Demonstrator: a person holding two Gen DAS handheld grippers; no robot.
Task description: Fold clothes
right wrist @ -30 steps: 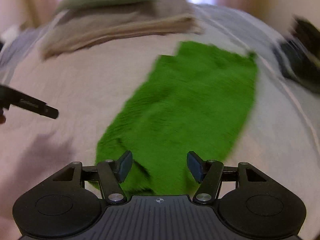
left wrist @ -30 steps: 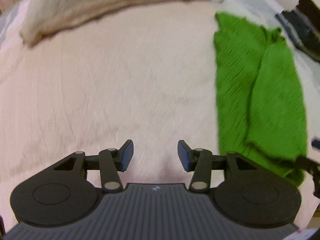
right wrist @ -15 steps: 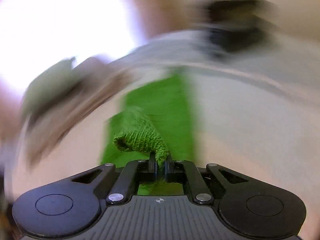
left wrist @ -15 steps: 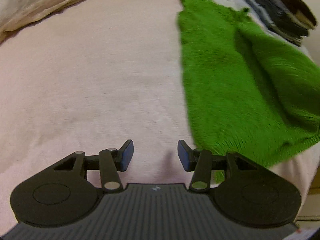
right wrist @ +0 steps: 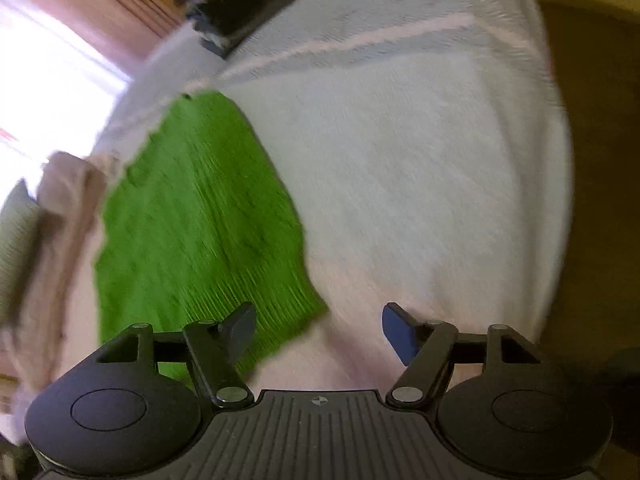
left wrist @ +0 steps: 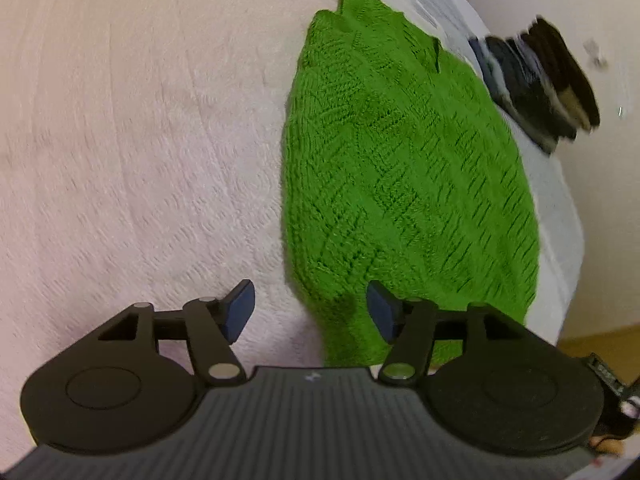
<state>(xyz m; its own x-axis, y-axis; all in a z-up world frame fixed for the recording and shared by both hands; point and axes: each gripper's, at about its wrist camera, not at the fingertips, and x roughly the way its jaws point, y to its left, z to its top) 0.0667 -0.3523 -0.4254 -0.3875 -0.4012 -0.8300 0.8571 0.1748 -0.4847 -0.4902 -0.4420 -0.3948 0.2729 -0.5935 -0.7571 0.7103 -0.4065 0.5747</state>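
Blown-out window glare, motion blur

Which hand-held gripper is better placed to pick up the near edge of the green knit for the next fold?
Left, probably. The left hand-held gripper is open with the green knit's near corner between its fingers. The right hand-held gripper, also open, mostly frames bare bedcover beside it.
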